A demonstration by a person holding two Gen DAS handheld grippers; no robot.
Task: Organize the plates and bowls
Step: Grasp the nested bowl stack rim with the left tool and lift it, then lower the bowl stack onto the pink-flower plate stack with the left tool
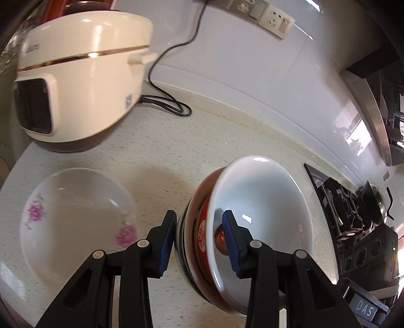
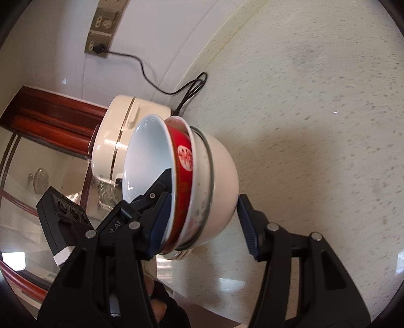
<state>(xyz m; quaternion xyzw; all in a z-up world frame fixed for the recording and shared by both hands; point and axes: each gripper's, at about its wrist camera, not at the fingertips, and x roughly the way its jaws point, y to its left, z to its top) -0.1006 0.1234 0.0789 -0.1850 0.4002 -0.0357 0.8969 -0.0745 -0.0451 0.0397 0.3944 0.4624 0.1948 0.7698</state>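
A stack of three nested bowls [image 1: 265,201] hangs tilted on its side above the counter: a white one inside, a red one with a white emblem, and an outer white one with a dark rim. My left gripper [image 1: 199,217] is shut on the stack's rim, one pad outside and one inside the white bowl. In the right wrist view the bowl stack [image 2: 222,176] sits between the pads of my right gripper [image 2: 203,198], which is shut on it, one pad at the rim and the other against the outer bowl's base. The left gripper's finger [image 2: 156,186] reaches inside the bowl there.
A white plate with pink flowers [image 1: 75,214] lies on the speckled counter [image 1: 176,156] at the left. A cream rice cooker [image 1: 83,75] stands behind it, and its black cable [image 1: 171,106] runs to a wall socket [image 1: 275,20]. A stove [image 1: 353,214] is at the right. A gloved hand [image 2: 164,307] shows below.
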